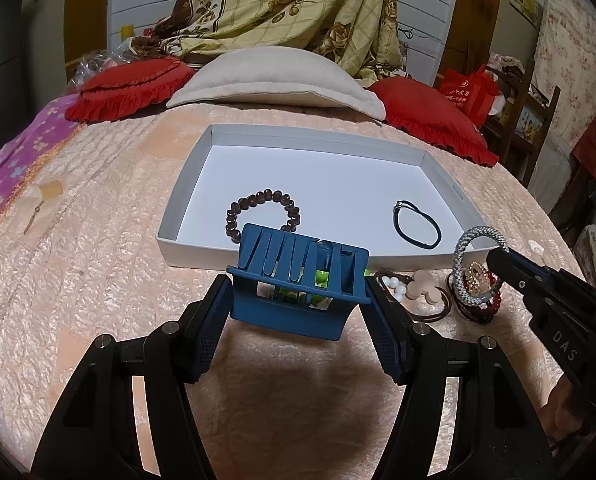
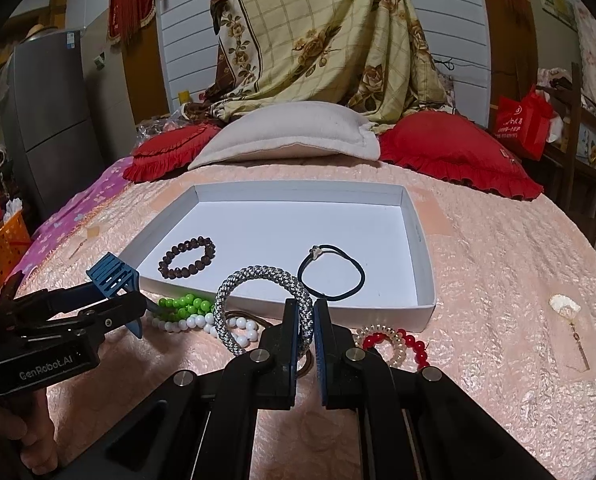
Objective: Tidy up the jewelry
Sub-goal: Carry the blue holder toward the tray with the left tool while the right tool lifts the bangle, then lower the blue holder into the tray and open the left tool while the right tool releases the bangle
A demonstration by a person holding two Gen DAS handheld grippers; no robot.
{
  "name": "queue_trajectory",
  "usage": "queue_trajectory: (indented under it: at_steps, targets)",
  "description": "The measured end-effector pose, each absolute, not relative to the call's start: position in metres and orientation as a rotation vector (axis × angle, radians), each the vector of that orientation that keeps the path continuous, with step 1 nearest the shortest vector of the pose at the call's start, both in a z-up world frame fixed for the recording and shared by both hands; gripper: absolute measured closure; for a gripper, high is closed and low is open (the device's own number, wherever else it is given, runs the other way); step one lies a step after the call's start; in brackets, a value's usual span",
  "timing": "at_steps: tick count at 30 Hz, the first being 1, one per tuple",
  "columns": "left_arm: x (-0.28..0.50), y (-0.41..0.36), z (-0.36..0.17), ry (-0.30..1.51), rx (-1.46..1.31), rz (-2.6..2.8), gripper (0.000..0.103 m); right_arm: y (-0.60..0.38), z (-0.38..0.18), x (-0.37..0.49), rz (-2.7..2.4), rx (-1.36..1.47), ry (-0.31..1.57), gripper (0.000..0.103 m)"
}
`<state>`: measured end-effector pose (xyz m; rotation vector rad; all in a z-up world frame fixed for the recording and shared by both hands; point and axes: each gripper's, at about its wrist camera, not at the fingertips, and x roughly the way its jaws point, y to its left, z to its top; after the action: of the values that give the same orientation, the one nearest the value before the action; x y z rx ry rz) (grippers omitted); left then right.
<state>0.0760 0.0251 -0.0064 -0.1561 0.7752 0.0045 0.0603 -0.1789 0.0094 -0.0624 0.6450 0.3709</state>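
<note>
1. Blue plastic hair clip sits clamped between the left tongs, just before the near wall of the white tray on the bed.
2. The right tongs are pressed together on a silver woven bracelet, held upright near the tray's front edge.
3. Inside the tray lie a brown bead bracelet and a black hair tie, well apart.
4. Green beads, white beads and red beads lie on the bed before the tray.

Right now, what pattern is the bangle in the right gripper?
Silver-and-white woven bangle, clearest in the right wrist view.
</note>
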Motion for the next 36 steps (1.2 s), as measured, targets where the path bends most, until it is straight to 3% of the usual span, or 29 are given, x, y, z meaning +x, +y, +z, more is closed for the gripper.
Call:
queue_trajectory:
  at_steps: [12,20,32,36]
  targets:
    - [0.069,0.039,0.013,0.696,-0.194,-0.015,0.038,-0.195,0.02,0.081,0.353,0.007,0.628,0.096]
    - [0.123,0.035,0.032,0.71,-0.173,-0.015,0.038,-0.186,0.031,0.121,0.324,-0.014,0.651,0.096]
    - [0.203,0.003,-0.029,0.896,-0.203,-0.107,0.038,-0.187,0.0,0.2,0.291,0.046,0.757,0.096]
    - [0.206,-0.006,-0.031,0.88,-0.128,-0.084,0.038,-0.194,-0.018,0.225,0.272,0.115,0.837,0.096]
